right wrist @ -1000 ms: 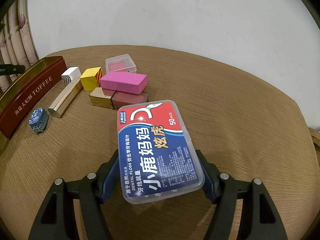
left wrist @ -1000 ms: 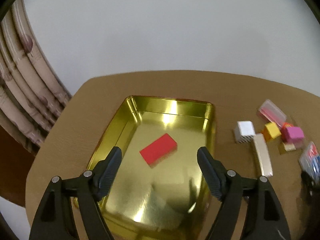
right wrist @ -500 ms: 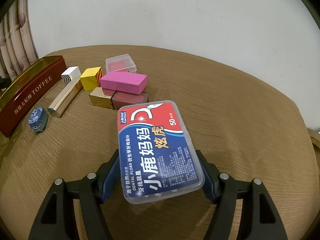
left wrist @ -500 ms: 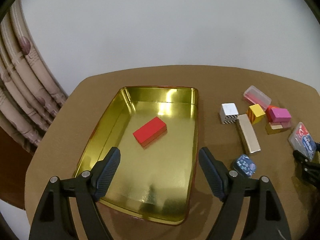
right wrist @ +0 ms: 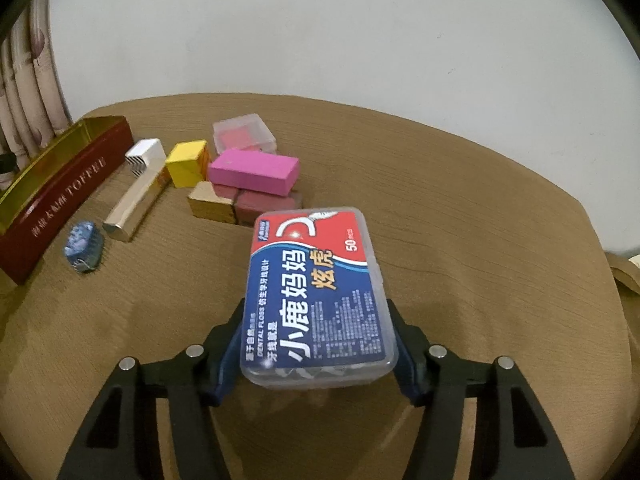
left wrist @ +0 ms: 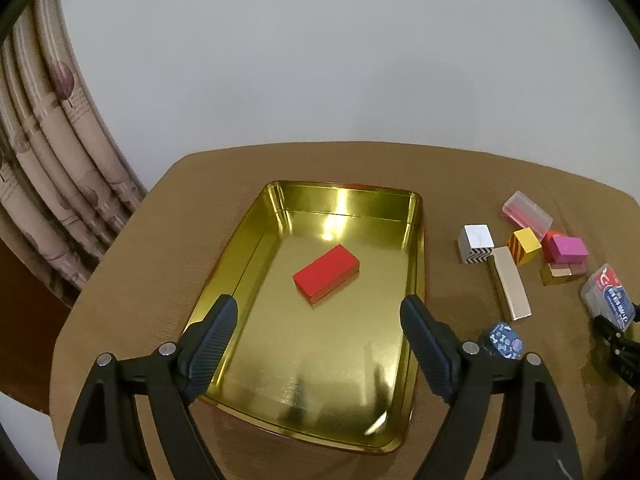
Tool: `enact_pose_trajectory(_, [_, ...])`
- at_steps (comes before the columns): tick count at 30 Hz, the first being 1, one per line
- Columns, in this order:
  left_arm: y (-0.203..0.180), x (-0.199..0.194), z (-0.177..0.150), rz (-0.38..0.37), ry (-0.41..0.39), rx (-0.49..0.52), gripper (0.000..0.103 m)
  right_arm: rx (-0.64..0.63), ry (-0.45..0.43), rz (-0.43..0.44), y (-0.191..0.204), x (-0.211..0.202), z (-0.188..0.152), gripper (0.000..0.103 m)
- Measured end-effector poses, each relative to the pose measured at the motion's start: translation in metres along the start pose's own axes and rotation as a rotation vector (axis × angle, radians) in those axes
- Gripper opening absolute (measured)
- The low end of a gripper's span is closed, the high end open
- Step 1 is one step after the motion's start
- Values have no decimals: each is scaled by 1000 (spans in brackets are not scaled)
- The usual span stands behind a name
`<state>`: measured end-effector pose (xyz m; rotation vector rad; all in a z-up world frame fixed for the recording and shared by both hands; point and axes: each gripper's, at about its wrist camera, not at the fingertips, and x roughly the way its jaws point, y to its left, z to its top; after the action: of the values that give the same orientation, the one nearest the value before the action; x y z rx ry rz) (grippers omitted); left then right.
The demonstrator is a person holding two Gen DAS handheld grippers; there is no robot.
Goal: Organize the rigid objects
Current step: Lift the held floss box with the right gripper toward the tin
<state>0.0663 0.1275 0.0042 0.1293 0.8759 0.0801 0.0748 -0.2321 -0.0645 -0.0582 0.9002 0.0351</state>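
A gold tin tray (left wrist: 416,240) holds one red block (left wrist: 326,274); its red side shows in the right wrist view (right wrist: 60,204). My left gripper (left wrist: 320,344) is open and empty above the tray's near end. My right gripper (right wrist: 316,344) is shut on a clear dental floss box (right wrist: 316,292), held just above the table; the box also shows in the left wrist view (left wrist: 608,296). Right of the tray lie a white cube (left wrist: 476,244), a yellow cube (left wrist: 522,246), a pink block (left wrist: 568,250), a silver bar (left wrist: 510,288) and a small blue tin (left wrist: 504,340).
A clear case with a pink insert (right wrist: 244,138) lies at the back of the group. Gold and dark pink blocks (right wrist: 244,204) sit under the pink block (right wrist: 254,170). The brown table (right wrist: 480,240) ends at a white wall; curtains (left wrist: 48,200) hang at the left.
My left gripper has pulled back and risen from the tray, so more of the table and the loose objects show. My right gripper has lifted the floss box slightly.
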Motion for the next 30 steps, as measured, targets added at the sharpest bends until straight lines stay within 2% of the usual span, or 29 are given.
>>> enact_pose_trajectory(20, [7,4,2,-14,19,-36,83,-43,-68,70,41,-39,32,62])
enact_pose_trajectory(30, [16,6,4,-16,28,-62,84,-127,-91,165,103,-42,51,62])
